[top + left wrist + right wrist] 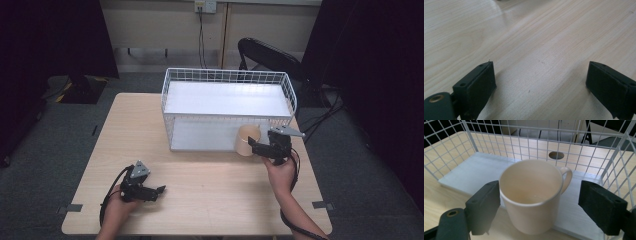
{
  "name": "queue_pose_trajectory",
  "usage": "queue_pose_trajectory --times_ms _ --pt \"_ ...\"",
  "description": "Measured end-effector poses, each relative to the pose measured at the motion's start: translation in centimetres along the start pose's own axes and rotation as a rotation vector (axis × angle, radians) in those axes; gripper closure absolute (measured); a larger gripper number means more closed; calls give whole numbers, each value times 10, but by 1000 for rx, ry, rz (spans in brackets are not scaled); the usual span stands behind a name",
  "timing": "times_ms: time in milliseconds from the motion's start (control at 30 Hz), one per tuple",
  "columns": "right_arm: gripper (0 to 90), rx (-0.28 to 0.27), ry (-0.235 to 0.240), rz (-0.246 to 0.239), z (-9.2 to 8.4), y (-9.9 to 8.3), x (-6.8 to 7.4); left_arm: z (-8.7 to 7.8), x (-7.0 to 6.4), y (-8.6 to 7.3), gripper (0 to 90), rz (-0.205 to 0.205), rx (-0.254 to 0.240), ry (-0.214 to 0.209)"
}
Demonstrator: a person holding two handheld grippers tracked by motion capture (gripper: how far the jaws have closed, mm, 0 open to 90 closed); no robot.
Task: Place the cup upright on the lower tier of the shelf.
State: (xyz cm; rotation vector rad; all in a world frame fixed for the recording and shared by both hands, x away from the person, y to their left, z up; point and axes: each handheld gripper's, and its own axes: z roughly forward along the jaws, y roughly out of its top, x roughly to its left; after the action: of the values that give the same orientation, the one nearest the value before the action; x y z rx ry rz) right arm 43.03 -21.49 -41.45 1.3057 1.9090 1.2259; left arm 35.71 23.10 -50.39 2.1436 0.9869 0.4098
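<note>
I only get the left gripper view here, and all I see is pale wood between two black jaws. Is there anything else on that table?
Observer: Yes, a white wire rack stands at the far middle of the table.
Operator: Is anything near it?
Observer: A cream mug stands upright at the rack's lower shelf, at its right end.
Operator: Who is dealing with the mug?
Observer: The right gripper is at it, jaws open on either side of the mug, not yet closed on it.
Operator: Anything inside the mug?
Observer: It looks empty; its handle points away from the right gripper.
</note>
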Motion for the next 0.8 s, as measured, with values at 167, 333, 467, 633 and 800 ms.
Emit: queue_pose_trajectory --times_ms 167,333,467,633,800 --pt "163 17 3 -14 0 -7 0 0 0 0 85 3 0 2" --pt "162 26 -3 -20 1 -10 1 0 0 0 85 2 0 2" --pt "162 27 0 -35 3 -12 3 0 0 0 85 3 0 2" --pt "159 39 9 -51 7 -16 7 0 0 0 85 0 -1 0" --pt "157 45 6 -60 9 -18 8 0 0 0 85 1 -1 1"
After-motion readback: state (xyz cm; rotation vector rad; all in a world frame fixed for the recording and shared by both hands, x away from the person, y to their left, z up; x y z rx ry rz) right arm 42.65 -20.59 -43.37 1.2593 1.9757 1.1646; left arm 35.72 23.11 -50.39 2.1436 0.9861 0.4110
